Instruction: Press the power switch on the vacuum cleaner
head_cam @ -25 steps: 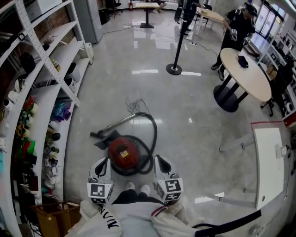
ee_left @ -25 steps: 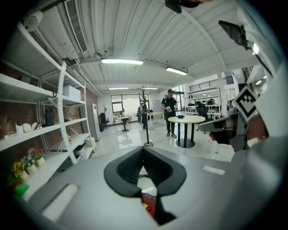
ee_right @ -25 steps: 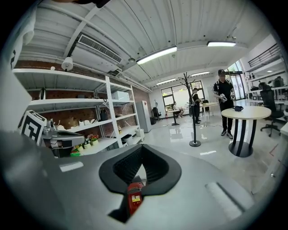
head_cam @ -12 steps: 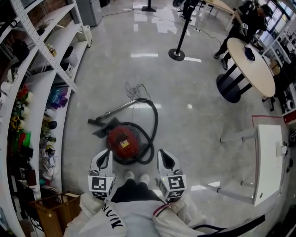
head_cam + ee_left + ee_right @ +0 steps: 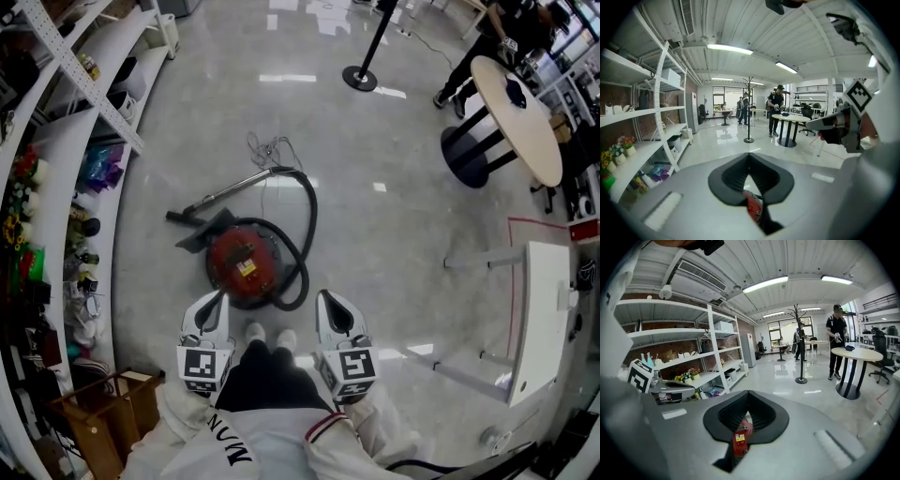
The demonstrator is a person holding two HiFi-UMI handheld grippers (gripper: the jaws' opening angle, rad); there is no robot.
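A round red vacuum cleaner (image 5: 242,265) lies on the grey floor just ahead of my feet. Its black hose (image 5: 305,246) loops round its right side, and the wand (image 5: 225,192) runs off to the upper left. My left gripper (image 5: 214,302) hangs near the vacuum's near-left side, shut and holding nothing. My right gripper (image 5: 327,300) hangs off its near-right side beyond the hose, also shut and holding nothing. Neither touches the vacuum. In the left gripper view, a sliver of the vacuum (image 5: 752,206) shows below the left gripper (image 5: 750,157). In the right gripper view, the vacuum (image 5: 740,437) shows below the right gripper (image 5: 747,393).
Curved white shelves (image 5: 66,178) full of small items line the left. A wooden crate (image 5: 103,412) stands at lower left. A white desk (image 5: 544,309) is at the right. Further off are a round table (image 5: 516,112), a stanchion base (image 5: 359,78) and a person (image 5: 497,28).
The head view has tilted further down. The vacuum now sits higher in frame, further ahead of both grippers. The grippers stay shut and level with each other.
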